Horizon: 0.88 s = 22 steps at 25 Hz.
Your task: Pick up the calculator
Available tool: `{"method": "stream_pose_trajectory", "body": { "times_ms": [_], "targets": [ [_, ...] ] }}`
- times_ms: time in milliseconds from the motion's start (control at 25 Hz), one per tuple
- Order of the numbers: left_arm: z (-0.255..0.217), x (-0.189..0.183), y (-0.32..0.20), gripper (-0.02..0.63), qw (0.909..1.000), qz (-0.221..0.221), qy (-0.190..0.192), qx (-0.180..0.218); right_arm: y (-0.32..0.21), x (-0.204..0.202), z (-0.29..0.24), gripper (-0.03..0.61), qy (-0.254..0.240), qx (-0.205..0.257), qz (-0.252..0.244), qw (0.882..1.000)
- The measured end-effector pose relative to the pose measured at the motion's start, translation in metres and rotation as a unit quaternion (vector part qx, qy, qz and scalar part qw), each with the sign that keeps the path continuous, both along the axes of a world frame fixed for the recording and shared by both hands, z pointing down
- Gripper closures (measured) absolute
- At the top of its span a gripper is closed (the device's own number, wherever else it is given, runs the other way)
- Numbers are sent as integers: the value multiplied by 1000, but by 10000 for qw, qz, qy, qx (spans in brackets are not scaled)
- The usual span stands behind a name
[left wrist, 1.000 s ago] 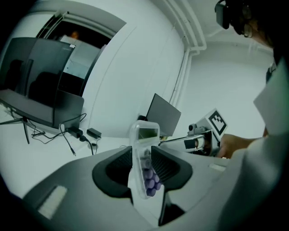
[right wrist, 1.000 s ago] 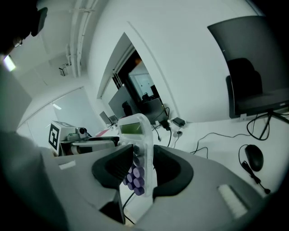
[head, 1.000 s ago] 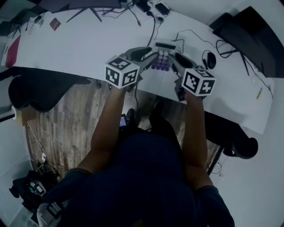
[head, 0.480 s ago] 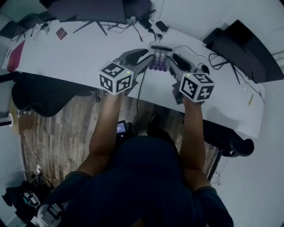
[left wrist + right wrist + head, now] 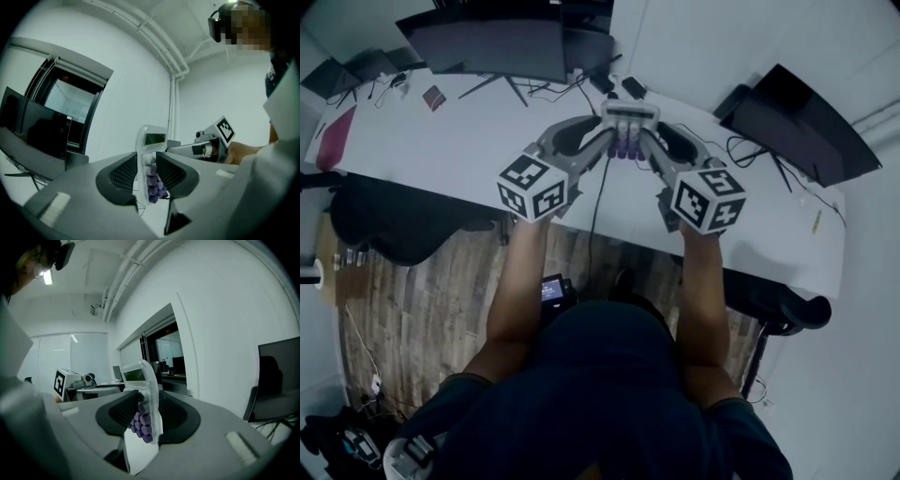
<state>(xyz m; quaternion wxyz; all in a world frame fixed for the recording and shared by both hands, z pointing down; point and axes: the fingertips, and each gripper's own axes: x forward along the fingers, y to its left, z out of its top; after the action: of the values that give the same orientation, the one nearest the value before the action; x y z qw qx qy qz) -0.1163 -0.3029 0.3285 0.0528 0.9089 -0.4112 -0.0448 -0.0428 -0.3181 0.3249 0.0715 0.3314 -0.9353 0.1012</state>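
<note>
The calculator (image 5: 630,125) is white with purple keys and a small display, and hangs in the air above the white desk (image 5: 459,131). My left gripper (image 5: 614,139) grips its left side and my right gripper (image 5: 649,139) its right side. In the left gripper view the calculator (image 5: 149,161) stands on edge between the ribbed pads of the left gripper (image 5: 146,172), whose jaws are closing on it. In the right gripper view the calculator (image 5: 146,401) is likewise pinched by the right gripper (image 5: 149,412). Both grippers point roughly level.
Dark monitors stand at the desk's back (image 5: 492,45) and right (image 5: 802,122). Cables (image 5: 750,150) trail over the desk, and a red notebook (image 5: 337,125) lies far left. A black chair (image 5: 389,208) sits over the wood floor (image 5: 441,300) below the desk edge.
Both grippers have risen together with the calculator between them, lifting it clear of the desk. The desk and monitors now sit further below and behind.
</note>
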Motion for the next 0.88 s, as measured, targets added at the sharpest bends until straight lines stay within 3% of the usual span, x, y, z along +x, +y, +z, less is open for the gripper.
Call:
{"method": "stream_pose_trajectory", "body": {
  "times_ms": [320, 880],
  "targets": [
    [-20, -8, 12, 502, 9997, 3, 10, 259, 14, -8, -20, 436, 180, 344, -51, 9992],
    [-24, -19, 23, 502, 9994, 7, 44, 346, 24, -19, -25, 436, 251, 409, -99, 9988]
  ]
}}
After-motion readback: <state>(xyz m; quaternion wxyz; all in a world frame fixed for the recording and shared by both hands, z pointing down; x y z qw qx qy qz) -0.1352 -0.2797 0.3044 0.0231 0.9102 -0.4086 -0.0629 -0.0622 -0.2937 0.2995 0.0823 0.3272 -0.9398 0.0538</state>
